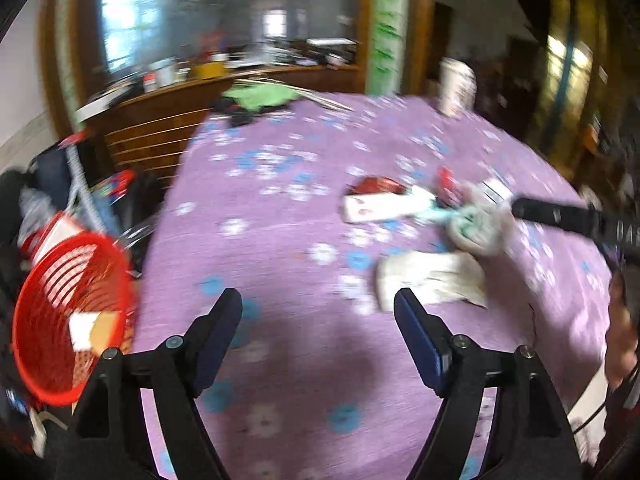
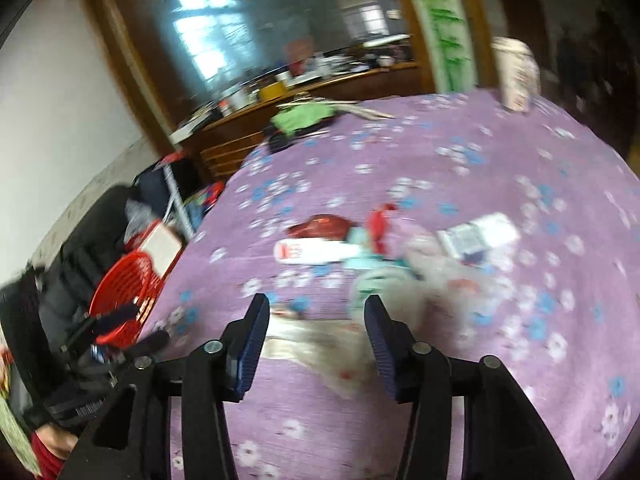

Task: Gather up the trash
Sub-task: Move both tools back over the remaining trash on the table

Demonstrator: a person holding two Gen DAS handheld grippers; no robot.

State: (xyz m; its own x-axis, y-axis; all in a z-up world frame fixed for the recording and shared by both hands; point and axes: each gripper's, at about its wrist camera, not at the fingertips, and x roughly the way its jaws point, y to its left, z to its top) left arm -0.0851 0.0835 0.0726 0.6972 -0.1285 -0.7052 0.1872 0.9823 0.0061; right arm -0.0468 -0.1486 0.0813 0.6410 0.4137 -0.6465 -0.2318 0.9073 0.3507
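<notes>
Both views are motion-blurred; no label or writing on the trash reads. You can only make out red marks on the long white packet (image 2: 316, 251).

Your left claw (image 1: 318, 308) is wide, nothing between the pads, purple flowered cloth (image 1: 280, 240) below it. Your right claw (image 2: 316, 316) is partly open and empty, over the same cloth.

Trash sits in one cluster, centre-right of the left wrist frame and mid-frame in the right wrist one. Count, as far as blur allows:
- one long white packet
- one dark red wrapper (image 2: 324, 226), touching the packet's far edge
- one small red wrapper (image 2: 380, 224)
- one white-and-dark pack (image 2: 478, 236), right of the cluster
- one crumpled white-green wrapper (image 1: 478, 228)
- one flat white sheet (image 1: 432, 278), nearest your left claw

One red basket (image 1: 60, 312), lower left of the left wrist frame, just off the cloth's edge, with one white-and-tan piece inside. One white patterned container (image 2: 516, 74) at the far edge, upper right.
</notes>
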